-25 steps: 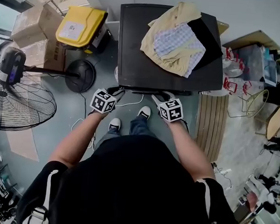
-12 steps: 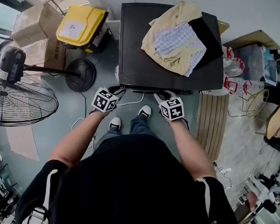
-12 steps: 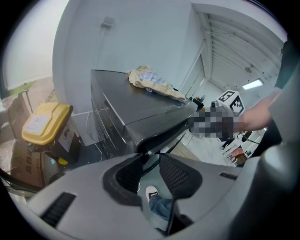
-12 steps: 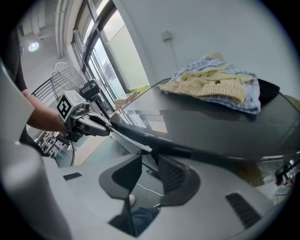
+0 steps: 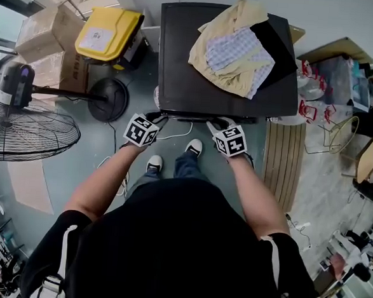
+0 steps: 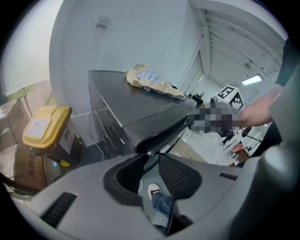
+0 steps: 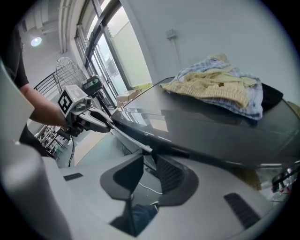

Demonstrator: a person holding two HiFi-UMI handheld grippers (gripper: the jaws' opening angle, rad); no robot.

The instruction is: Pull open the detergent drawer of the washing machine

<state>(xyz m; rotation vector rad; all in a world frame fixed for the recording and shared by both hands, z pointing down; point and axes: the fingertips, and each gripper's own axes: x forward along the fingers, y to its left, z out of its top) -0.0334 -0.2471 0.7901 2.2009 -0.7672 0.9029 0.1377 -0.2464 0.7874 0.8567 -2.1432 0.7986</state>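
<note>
A dark washing machine (image 5: pixel 197 82) stands in front of me, with a heap of yellow and checked clothes (image 5: pixel 235 50) on its top. A thin front lip (image 5: pixel 188 118) runs along its near edge. My left gripper (image 5: pixel 155 118) is at the lip's left end and my right gripper (image 5: pixel 219 123) is further right on it. In the left gripper view the lip (image 6: pixel 161 136) enters the left gripper (image 6: pixel 151 157) at its fingertips. The right gripper (image 7: pixel 150 157) likewise has the lip (image 7: pixel 131 138) at its tips. Both sets of jaws have just been closing, with a gap still showing round the lip. No detergent drawer is distinguishable.
A yellow-lidded bin (image 5: pixel 107 34) and cardboard boxes (image 5: pixel 45 30) stand left of the machine. A floor fan (image 5: pixel 22 127) with a round base (image 5: pixel 107 99) is at the left. Slatted wooden boards (image 5: pixel 282 164) lie to the right. My shoes (image 5: pixel 152 166) are just below the machine's front.
Both hands keep their place at the machine's front edge. Only the head view has shifted slightly.
</note>
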